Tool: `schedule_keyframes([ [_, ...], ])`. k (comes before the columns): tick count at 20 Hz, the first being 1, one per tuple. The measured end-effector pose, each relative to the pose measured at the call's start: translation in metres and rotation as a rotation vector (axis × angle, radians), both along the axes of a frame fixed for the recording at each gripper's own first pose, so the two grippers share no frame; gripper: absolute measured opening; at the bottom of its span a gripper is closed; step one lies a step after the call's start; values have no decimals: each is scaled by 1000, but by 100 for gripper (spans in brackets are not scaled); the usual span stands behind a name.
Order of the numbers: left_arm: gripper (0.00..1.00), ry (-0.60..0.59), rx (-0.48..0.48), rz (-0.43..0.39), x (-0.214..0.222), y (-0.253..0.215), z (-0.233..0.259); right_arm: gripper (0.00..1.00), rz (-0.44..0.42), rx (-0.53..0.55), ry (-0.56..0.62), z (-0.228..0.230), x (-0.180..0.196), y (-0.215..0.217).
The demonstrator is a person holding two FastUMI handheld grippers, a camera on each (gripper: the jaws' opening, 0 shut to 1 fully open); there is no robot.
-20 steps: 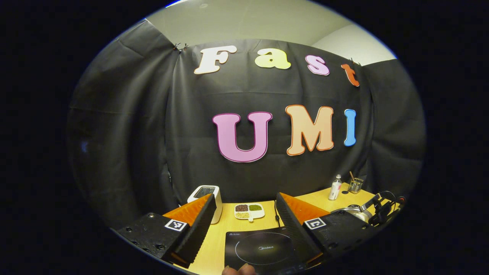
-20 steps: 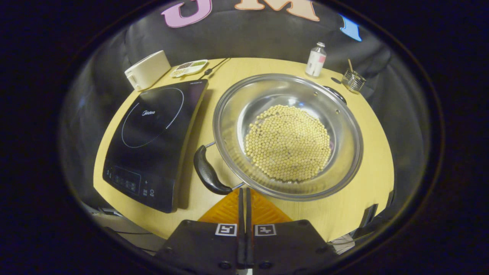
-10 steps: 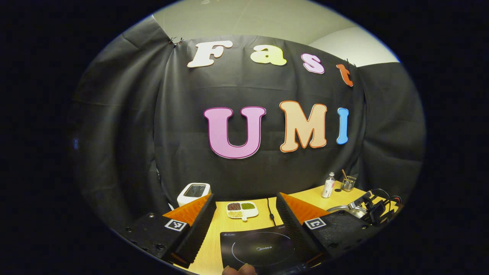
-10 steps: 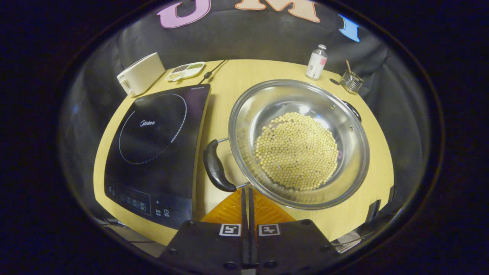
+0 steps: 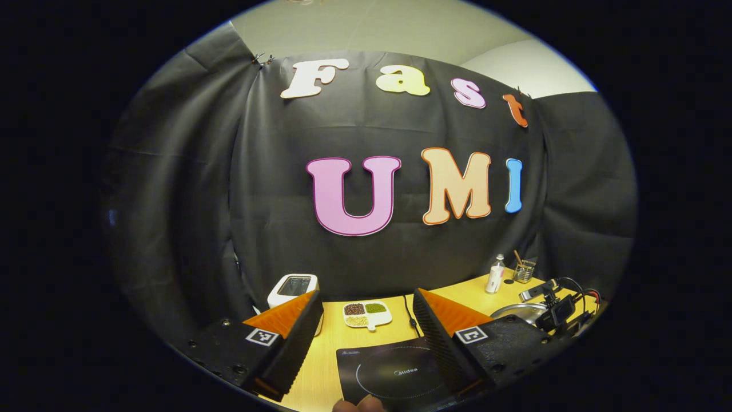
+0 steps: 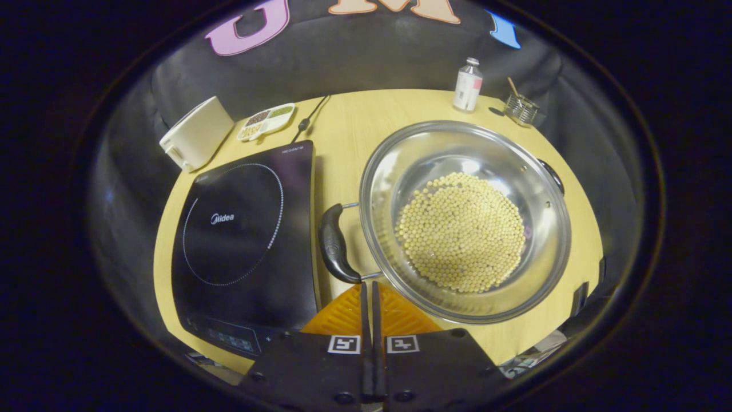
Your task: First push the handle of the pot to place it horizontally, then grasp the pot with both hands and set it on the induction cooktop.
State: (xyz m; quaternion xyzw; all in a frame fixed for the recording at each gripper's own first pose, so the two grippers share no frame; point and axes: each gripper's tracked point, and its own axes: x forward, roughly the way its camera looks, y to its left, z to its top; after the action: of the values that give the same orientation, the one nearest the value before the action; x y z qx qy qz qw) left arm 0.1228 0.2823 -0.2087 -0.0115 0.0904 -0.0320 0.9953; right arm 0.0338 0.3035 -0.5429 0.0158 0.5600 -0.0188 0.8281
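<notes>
Since a second ago the pot (image 6: 464,220) has turned, so its near handle (image 6: 334,250) now lies toward the induction cooktop (image 6: 247,240) rather than toward the right gripper (image 6: 370,289).

The worktop (image 6: 343,123) carries the induction cooktop on the left of the right gripper view and the pot just beside it, apart from its edge. The pot holds a heap of pale beans (image 6: 461,230); its far handle (image 6: 552,174) is mostly hidden behind the rim. Along the back stand a white toaster (image 6: 195,134), a divided dish (image 6: 266,121) of mixed grains, a small bottle (image 6: 468,85) and a glass jar (image 6: 521,107) with a stick in it.

The right gripper is clenched on nothing, its tips just beside the near handle's end; contact is hard to make out. The left gripper (image 5: 366,326) is released, fingers wide apart above the induction cooktop (image 5: 397,375), whose near edge is cut off.
</notes>
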Motion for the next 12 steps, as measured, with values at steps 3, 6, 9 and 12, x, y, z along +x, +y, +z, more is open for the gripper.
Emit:
schedule_keyframes([
  [3,96,-1,6,-1,1,-1,2,3,4,1,5,1,0,1],
  [6,96,19,-4,-10,0,-7,-2,0,4,40,-18,11,1,5],
  [9,96,36,-12,-27,2,-17,-4,0,17,51,-97,31,12,-3],
  [12,96,56,-19,-52,3,-33,-9,3,23,-6,-154,46,23,-33],
])
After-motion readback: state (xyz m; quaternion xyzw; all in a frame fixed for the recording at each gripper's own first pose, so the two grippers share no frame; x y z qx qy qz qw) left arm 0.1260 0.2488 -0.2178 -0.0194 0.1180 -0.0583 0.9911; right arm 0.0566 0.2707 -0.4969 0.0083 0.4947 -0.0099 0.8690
